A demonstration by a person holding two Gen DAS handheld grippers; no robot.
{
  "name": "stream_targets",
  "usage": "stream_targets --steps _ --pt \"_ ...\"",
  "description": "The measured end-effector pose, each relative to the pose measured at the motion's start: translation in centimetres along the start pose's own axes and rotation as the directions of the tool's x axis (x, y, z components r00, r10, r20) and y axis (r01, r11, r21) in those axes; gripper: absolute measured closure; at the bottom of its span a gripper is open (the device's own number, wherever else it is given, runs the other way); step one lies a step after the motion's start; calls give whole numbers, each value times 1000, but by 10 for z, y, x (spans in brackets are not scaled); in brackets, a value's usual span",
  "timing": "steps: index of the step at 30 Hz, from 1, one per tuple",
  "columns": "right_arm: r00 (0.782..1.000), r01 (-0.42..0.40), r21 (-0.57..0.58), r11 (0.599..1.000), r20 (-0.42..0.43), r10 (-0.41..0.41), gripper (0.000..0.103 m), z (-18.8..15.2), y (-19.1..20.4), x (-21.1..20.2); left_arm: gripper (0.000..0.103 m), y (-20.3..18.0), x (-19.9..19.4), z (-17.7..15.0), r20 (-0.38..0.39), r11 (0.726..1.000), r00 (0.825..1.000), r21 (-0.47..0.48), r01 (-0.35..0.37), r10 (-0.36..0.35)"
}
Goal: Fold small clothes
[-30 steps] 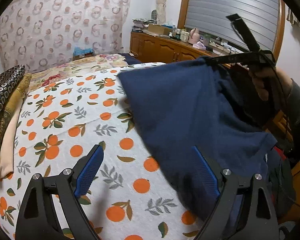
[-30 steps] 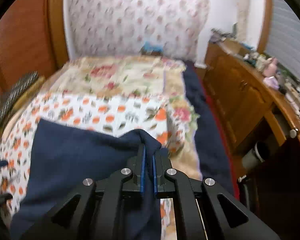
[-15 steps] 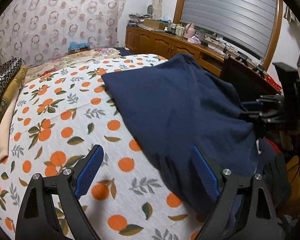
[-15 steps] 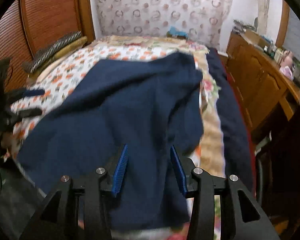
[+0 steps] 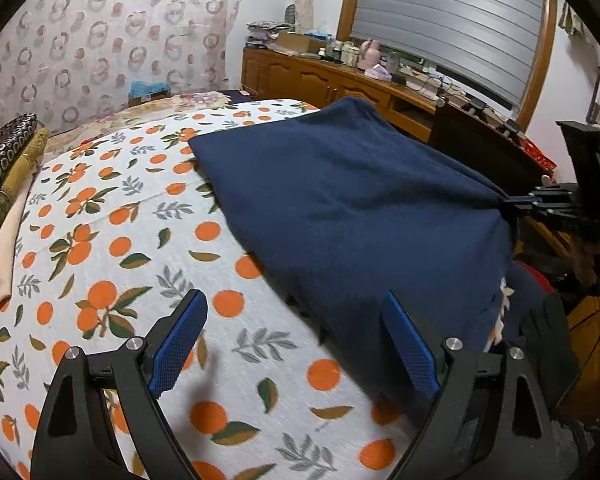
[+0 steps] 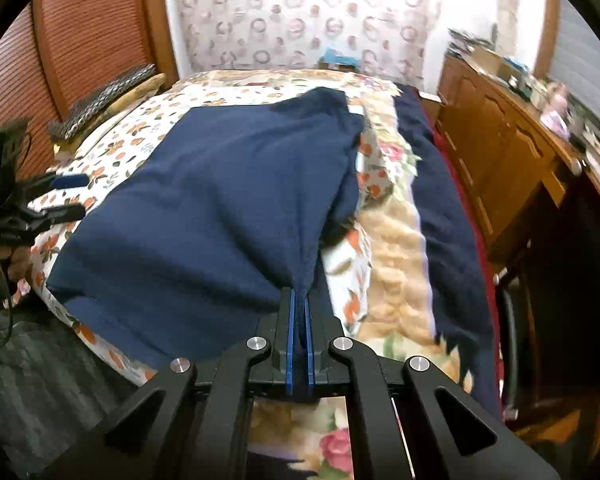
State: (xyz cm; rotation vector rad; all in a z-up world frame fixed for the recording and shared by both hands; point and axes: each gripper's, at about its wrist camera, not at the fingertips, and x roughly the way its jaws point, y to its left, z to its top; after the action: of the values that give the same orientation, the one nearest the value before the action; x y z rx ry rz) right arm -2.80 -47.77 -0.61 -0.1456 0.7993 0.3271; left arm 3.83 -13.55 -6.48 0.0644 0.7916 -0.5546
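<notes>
Currently spreading step: navy garment (image 5: 340, 216) lies flat on orange-print sheet (image 5: 112, 240), right gripper (image 6: 299, 312) clenched on its near right edge, left gripper (image 5: 296, 344) released, hovering at lower left hem; next, left pinches that corner, first fold

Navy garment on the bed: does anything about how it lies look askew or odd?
Yes. The garment lies slanted on the bedspread, its near edge hanging over the bed's side. The right tool pinches one corner, pulling folds toward it; the left tool is open and holds nothing.
</notes>
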Motion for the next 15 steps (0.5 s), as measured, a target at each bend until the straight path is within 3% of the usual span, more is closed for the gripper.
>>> stream_targets --steps 7,11,15 --pt "1000 14 7 1000 -9 -14 99 5 15 17 13 -8 3 -3 -16 1000 1000 18 7 -6" --pt "1000 14 20 1000 -3 -14 75 4 14 11 13 -7 3 -3 -16 1000 1000 18 7 -7" --pt "1000 15 21 1000 -7 -15 64 1 15 17 13 -7 5 -4 -22 1000 1000 16 6 -6"
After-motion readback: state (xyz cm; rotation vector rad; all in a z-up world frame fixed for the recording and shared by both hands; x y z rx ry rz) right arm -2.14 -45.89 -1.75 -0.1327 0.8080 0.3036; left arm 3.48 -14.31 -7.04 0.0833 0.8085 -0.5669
